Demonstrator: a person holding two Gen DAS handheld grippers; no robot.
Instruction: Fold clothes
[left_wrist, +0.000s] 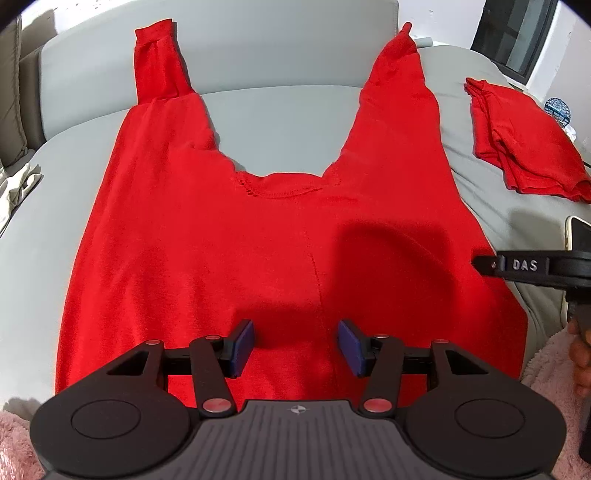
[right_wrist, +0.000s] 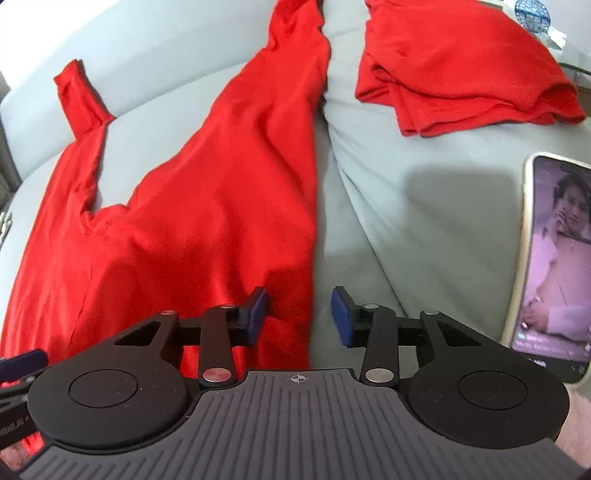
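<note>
Red trousers (left_wrist: 258, 240) lie flat on a grey cushioned seat (left_wrist: 277, 122), with both legs stretching away from me. My left gripper (left_wrist: 297, 347) hovers over the waist end. It is open, and smooth fabric lies between its blue pads without being pinched. In the right wrist view the trousers (right_wrist: 207, 206) fill the left half. My right gripper (right_wrist: 300, 315) is open and straddles their right edge, its left pad over red cloth and its right pad over the grey seat. A blue pad (right_wrist: 26, 360) of the left gripper shows at the lower left.
A folded red garment (right_wrist: 461, 66) sits on the seat at the far right, also seen as the folded garment (left_wrist: 524, 140). A lit phone (right_wrist: 554, 258) lies at the right edge. A blue mesh ball (left_wrist: 559, 109) is behind the folded garment, and pale cloth (left_wrist: 18, 184) is at the left.
</note>
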